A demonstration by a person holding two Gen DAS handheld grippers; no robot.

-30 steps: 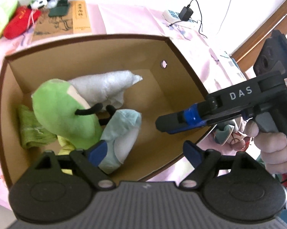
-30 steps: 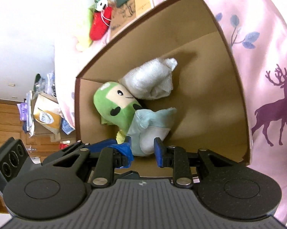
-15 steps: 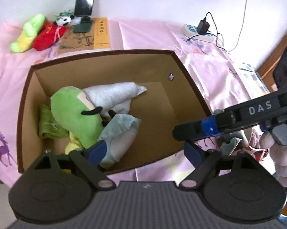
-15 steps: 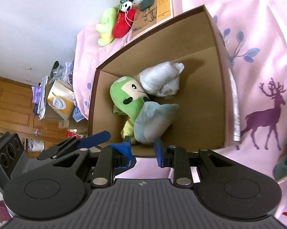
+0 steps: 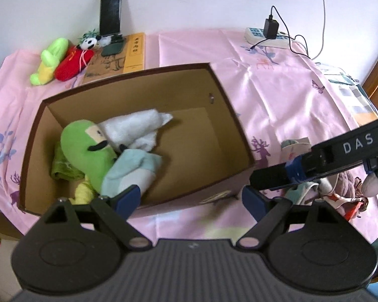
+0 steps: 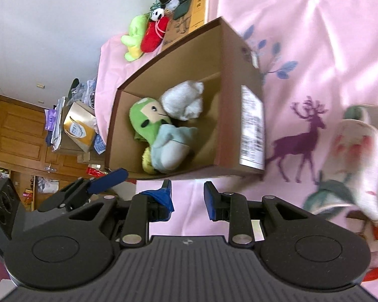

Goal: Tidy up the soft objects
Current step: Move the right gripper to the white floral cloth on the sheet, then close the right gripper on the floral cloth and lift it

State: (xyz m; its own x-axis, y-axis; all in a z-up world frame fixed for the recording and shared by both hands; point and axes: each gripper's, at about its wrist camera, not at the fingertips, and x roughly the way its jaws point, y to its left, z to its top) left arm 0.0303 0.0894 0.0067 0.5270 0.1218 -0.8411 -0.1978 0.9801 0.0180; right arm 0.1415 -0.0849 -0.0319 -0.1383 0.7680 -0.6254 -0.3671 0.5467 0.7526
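left gripper tilted down, jaws wide | right gripper opening, empty

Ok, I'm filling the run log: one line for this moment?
left tongs: open, empty | right tongs: just opening, empty | cardboard box: green plush, white towel inside

Plush toys inside cardboard box

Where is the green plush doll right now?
In both wrist views the green plush doll lies in the cardboard box, at its left end, touching the white towel and the pale blue cloth.
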